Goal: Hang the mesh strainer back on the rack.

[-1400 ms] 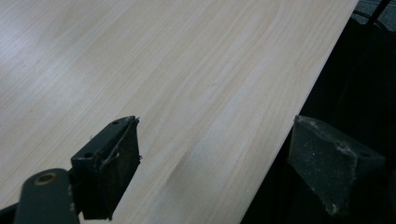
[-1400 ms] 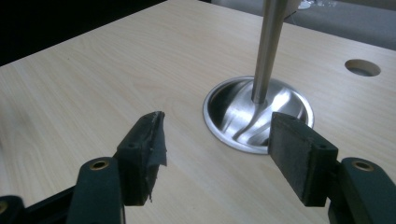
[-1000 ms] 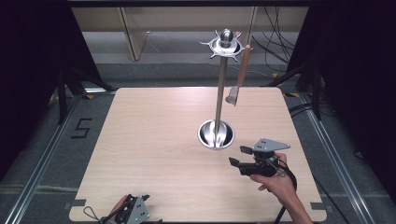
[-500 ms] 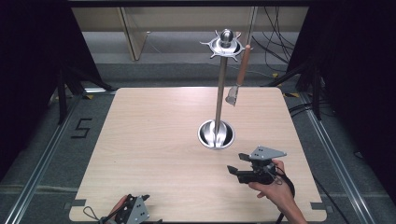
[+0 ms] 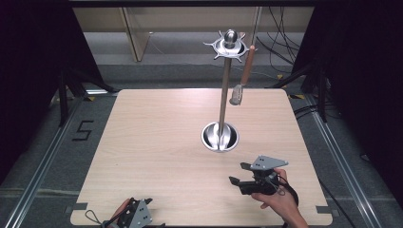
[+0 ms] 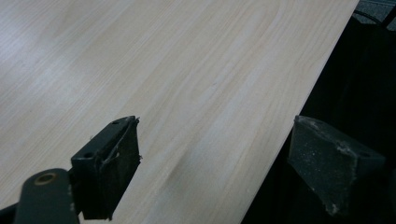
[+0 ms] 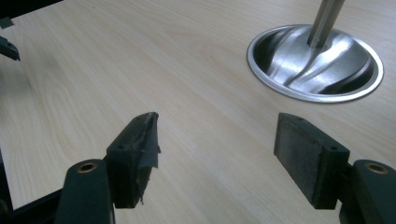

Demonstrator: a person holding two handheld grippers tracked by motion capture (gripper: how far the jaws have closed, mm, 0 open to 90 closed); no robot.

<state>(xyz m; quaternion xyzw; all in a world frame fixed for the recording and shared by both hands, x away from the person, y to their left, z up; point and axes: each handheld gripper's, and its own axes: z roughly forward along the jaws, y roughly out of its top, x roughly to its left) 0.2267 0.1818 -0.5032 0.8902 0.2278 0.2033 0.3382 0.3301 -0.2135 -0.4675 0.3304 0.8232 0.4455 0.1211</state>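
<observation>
The right hand-held gripper (image 5: 244, 175), jaws apart and empty, has drawn back from the stand (image 5: 223, 99) toward the worktop's (image 5: 142, 142) near edge. The spatula (image 5: 243, 80) hangs on the stand, apparently just placed. The left hand-held gripper (image 5: 135, 216), also open, rests at the near edge.

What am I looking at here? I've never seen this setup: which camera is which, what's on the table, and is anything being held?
No robot arm: a person holds a two-jaw tool in each hand. The high view looks down on the wooden table. The right gripper is near the table's front right, the left gripper at the front edge. The other two pictures come from cameras riding on each gripper. Both sets of jaws stand open, holding nothing. On the table stands a metal stand with a round base; a spatula hangs from its top.
</observation>
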